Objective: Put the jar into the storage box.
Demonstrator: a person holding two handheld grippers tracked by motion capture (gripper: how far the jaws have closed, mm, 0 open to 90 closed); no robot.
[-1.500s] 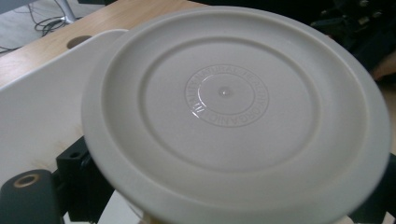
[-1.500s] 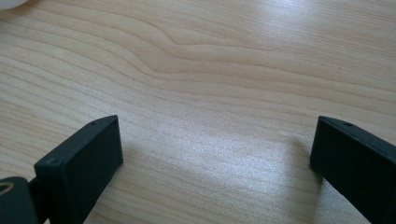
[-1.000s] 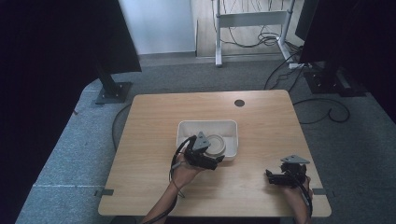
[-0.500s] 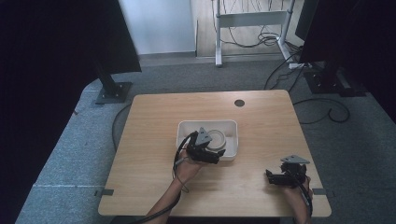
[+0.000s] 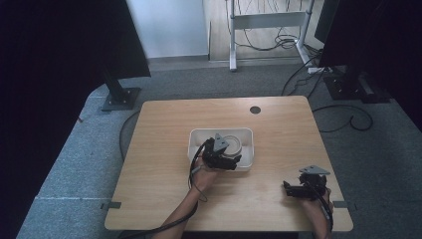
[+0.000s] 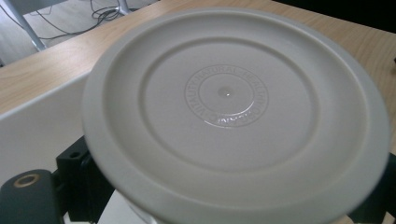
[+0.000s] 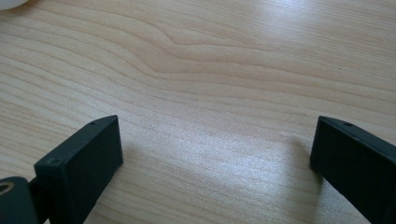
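A round white lidded container (image 5: 232, 144) sits in the white rectangular tray (image 5: 199, 135) at the middle of the wooden table (image 5: 164, 184). My left gripper (image 5: 230, 160) is at the tray's near edge, shut on the container. In the left gripper view the container's embossed lid (image 6: 233, 116) tilts toward the camera. One black jaw stands at each side under its rim, and the tray wall (image 6: 37, 130) is at the left. My right gripper (image 5: 290, 189) rests low at the table's near right corner. Its jaws stand wide open over bare wood in the right gripper view (image 7: 215, 158).
A round cable hole (image 5: 255, 109) lies near the table's far edge. Dark monitor stands (image 5: 119, 94) and a metal frame with cables (image 5: 263, 25) are on the grey floor beyond the table. Bare wood lies left of the tray and between the two hands.
My left gripper has shifted slightly farther over the tray, carrying the round container with it. The right gripper has stayed put.
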